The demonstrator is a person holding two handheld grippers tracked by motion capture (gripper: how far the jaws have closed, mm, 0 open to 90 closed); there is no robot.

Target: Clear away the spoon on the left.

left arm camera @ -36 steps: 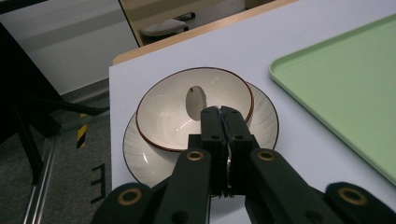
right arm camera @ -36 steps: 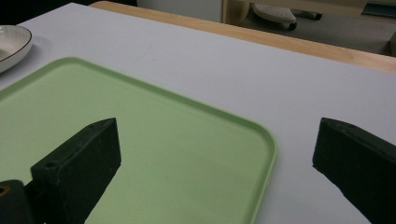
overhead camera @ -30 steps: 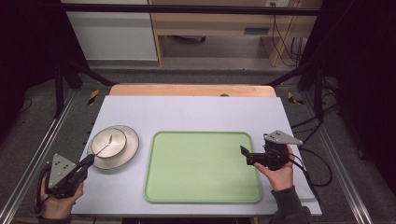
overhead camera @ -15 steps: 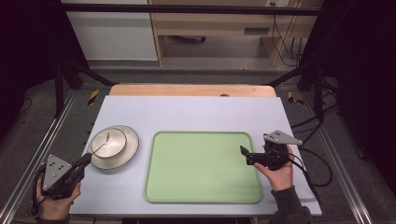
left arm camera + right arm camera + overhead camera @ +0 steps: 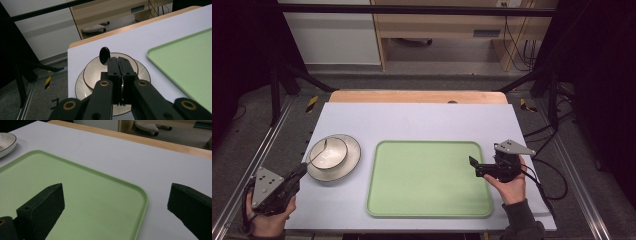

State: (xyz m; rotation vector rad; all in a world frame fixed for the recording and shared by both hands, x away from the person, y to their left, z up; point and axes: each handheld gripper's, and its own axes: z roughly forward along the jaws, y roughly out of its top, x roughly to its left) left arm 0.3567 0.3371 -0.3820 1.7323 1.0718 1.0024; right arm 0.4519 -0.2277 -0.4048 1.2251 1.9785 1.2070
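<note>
White bowl (image 5: 327,153) on plate (image 5: 350,160), green tray (image 5: 429,179)

Bowl (image 5: 328,153) on plate (image 5: 348,161), left of tray (image 5: 429,179), all on table (image 5: 422,120)

We see the left gripper (image 5: 302,170) drawn back a little toward the near left corner of the table (image 5: 422,120). Earlier its closed tips reached over the near rim of the plate (image 5: 352,160); now they sit at that rim. The bowl (image 5: 328,153) on the plate also looks different to us. The bright streak across its inside is gone and a dark arc of rim stands out on its left side. We cannot tell whether the bowl has tilted.
</note>
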